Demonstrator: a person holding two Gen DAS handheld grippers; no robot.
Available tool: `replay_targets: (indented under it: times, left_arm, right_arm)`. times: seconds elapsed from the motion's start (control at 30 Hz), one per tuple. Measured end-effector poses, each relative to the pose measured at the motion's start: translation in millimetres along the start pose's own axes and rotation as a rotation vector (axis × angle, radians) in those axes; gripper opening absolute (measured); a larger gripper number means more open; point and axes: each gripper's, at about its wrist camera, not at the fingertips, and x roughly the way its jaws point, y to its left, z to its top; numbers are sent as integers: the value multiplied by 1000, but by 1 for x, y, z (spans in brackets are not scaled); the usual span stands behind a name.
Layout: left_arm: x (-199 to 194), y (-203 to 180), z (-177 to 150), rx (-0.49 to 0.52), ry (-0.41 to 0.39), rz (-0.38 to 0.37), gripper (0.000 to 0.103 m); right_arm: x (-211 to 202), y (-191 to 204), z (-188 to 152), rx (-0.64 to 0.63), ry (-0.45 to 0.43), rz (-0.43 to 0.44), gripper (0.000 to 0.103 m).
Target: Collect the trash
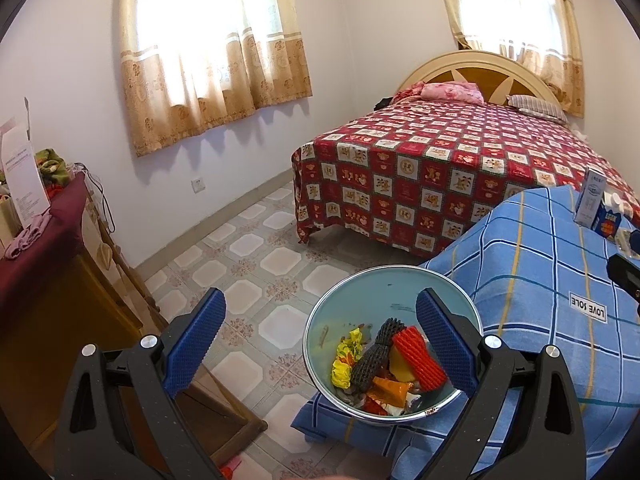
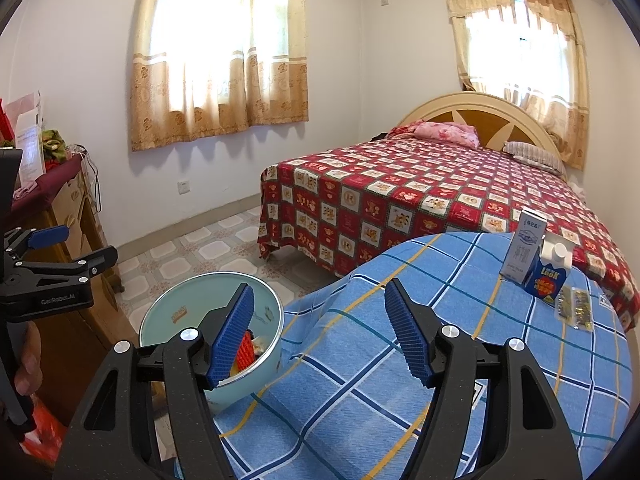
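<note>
Blue-checked cloth [image 2: 460, 360] is lying under our right gripper [image 2: 320, 336], which we are holding slack-jawed and empty, tilted downward. We are keeping our left gripper [image 1: 320, 332] released too, hovering by the bowl [image 1: 360, 292] holding the trash [image 1: 384, 364]. Two cartons [image 2: 536, 268] are standing beyond, a wrapper [image 2: 574, 308] beside them.

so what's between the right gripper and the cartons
Only bare blue checked cloth lies between the right gripper and the cartons; the right wrist view shows it.
</note>
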Motion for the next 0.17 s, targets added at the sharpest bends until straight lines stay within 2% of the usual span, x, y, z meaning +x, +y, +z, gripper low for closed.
replay_targets:
  times: [0.17]
  left_arm:
    - [1, -1, 0, 4, 6, -6, 94]
  right_arm:
    - [0, -4, -2, 8, -1, -14, 70]
